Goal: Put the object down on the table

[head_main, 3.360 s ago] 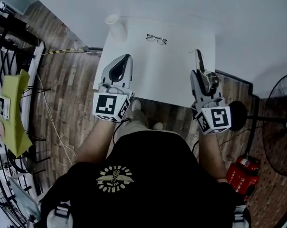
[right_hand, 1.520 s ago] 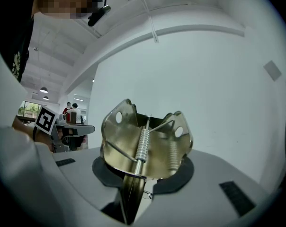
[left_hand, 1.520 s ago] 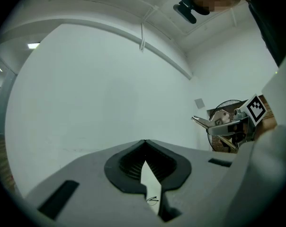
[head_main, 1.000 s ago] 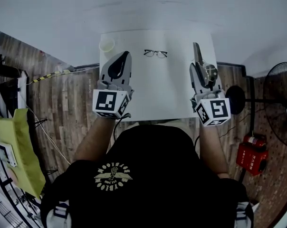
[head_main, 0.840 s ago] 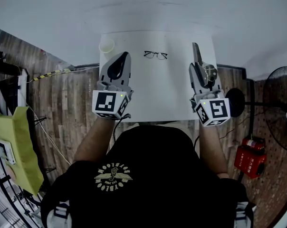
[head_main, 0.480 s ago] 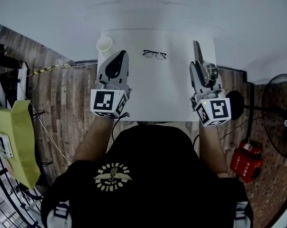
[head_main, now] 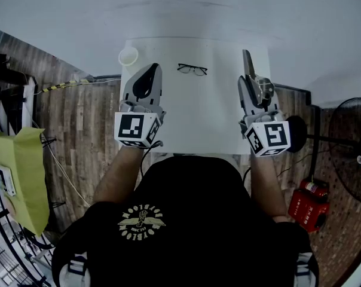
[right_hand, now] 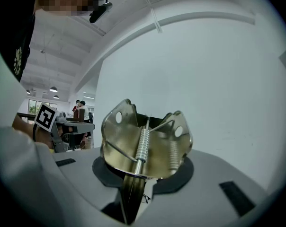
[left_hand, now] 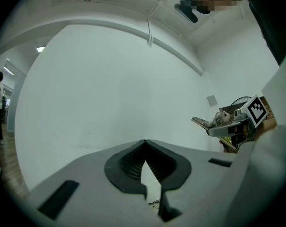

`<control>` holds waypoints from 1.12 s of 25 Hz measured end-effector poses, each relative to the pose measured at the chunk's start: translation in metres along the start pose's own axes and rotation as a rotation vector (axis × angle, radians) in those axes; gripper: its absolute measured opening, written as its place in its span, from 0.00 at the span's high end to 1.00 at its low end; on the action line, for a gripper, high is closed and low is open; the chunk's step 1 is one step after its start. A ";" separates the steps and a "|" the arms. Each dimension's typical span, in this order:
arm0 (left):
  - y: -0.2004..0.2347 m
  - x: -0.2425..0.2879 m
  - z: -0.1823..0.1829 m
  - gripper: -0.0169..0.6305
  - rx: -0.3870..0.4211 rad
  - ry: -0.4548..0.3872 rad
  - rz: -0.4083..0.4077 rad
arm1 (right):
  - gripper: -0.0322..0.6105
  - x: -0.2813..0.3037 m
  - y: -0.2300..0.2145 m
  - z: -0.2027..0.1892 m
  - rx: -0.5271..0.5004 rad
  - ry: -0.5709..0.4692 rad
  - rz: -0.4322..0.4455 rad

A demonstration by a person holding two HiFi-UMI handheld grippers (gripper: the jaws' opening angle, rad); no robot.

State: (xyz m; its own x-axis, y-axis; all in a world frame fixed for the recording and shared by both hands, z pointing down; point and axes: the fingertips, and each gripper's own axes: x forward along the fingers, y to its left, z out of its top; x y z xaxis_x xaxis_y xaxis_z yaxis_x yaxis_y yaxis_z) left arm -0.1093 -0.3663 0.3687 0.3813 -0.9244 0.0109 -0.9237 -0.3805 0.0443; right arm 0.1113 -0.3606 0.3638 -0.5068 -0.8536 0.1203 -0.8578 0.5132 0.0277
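- metal spring clip (right_hand: 147, 143) – brass-coloured, two coil springs across its middle, two lobed plates each with a small hole; clamped between the jaws of the right gripper (head_main: 254, 93), not set down. in the head view it sits right of centre in the upper half, its long narrow end (head_main: 247, 64) pointing toward the top of the frame, over the right part of the table.
- right gripper – jaws partly closed, pressing on the lower part of the clip; marker cube toward the frame's bottom.
- left gripper (head_main: 152, 72) – left of centre in the head view, over the table's left part; jaw tips meet, nothing between them.
- table (head_main: 216, 121) – white, rectangular, upper centre of the head view, against a white wall.
- glasses (head_main: 192, 69) – thin dark frame, lying on the table between the two grippers, nearer its far edge.
- cup (head_main: 128, 56) – pale, at the table's upper left corner.
- floor (head_main: 85, 136) – wood planks, either side of the table.
- fan (head_main: 351, 154) – standing, right edge of the frame.
- red container (head_main: 305, 201) – on the floor, lower right.
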 end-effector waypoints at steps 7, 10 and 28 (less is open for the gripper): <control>0.000 0.004 -0.006 0.96 -0.001 0.007 -0.003 | 0.79 0.005 -0.002 -0.018 0.027 0.034 0.003; 0.002 0.001 -0.008 0.96 -0.001 0.010 -0.003 | 0.79 0.005 0.001 -0.025 0.036 0.048 0.005; 0.001 -0.013 -0.010 0.96 0.015 0.008 -0.038 | 0.79 0.011 0.010 -0.083 0.083 0.146 -0.005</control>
State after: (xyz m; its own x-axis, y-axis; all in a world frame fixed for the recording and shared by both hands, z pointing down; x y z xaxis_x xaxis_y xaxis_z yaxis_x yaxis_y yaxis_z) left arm -0.1152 -0.3546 0.3790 0.4165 -0.9089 0.0180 -0.9089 -0.4159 0.0303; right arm 0.1039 -0.3575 0.4474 -0.4897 -0.8312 0.2633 -0.8676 0.4945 -0.0524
